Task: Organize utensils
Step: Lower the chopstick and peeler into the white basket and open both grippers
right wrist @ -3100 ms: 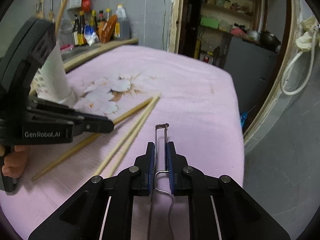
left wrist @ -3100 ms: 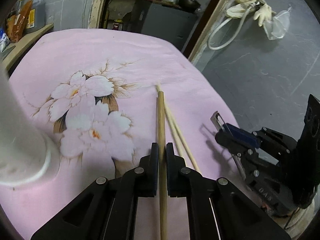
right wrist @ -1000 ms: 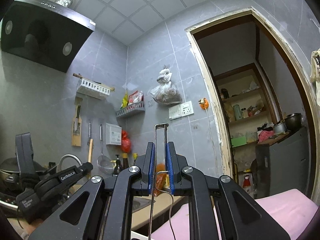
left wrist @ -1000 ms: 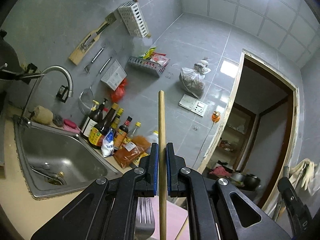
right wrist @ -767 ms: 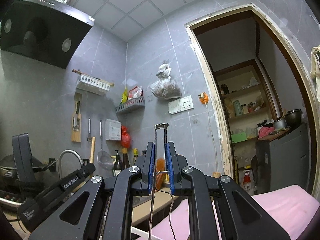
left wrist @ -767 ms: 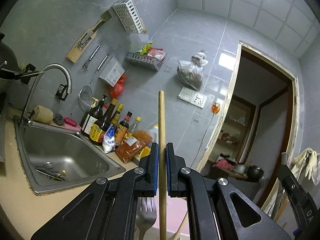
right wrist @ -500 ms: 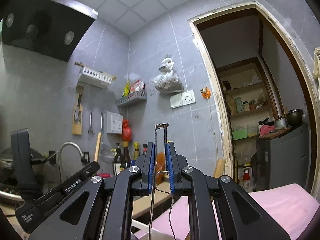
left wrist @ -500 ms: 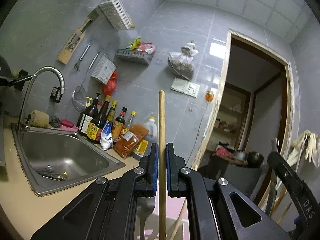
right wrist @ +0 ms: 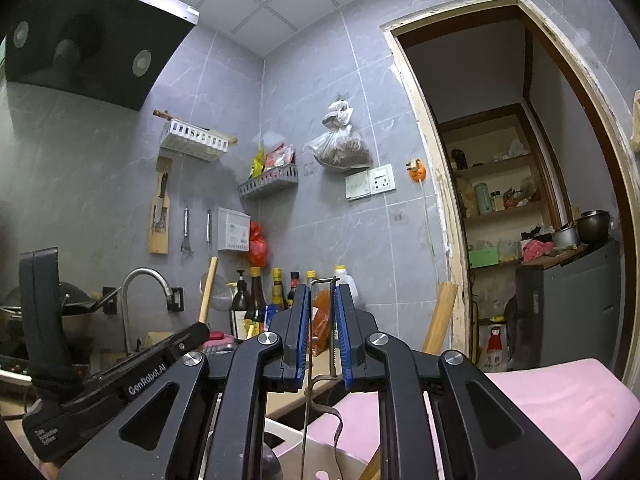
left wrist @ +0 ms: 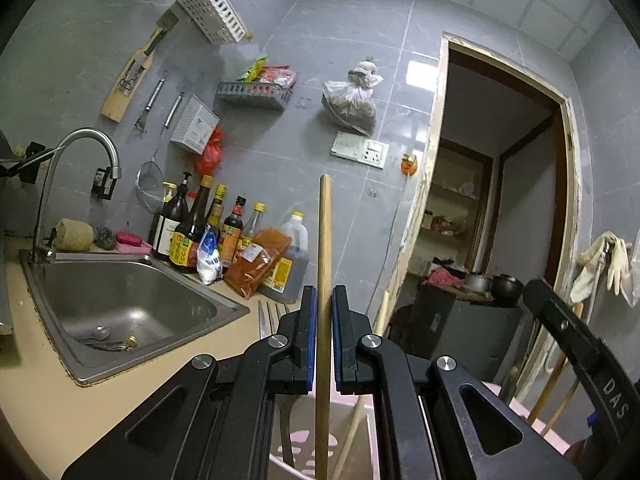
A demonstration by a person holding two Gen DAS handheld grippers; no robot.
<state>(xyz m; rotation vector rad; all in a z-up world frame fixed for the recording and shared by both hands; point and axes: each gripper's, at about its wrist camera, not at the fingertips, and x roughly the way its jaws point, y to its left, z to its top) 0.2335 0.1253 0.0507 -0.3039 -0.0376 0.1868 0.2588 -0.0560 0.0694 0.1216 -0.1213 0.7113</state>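
Now both grippers point upward over the white utensil holder (left wrist: 280,464) — lifted from the pink-clothed worktop. Left gripper (left wrist: 325,336) clamps an upright wooden chopstick (left wrist: 323,280); right gripper (right wrist: 321,336) clamps a metal peeler (right wrist: 330,320), ready for dropping in.

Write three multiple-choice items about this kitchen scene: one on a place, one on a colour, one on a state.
1. Where do the sauce bottles stand?
A. on the counter beside the sink
B. on the floor
C. on a shelf

2. What colour is the cloth?
A. green
B. pink
C. white

3. How is the left gripper?
A. open and empty
B. shut on a fork
C. shut on a chopstick

Answers:
1 A, the bottles line the wall just past the sink's rim.
2 B, pink shows in the right wrist view.
3 C, the pads clamp the upright wooden stick.
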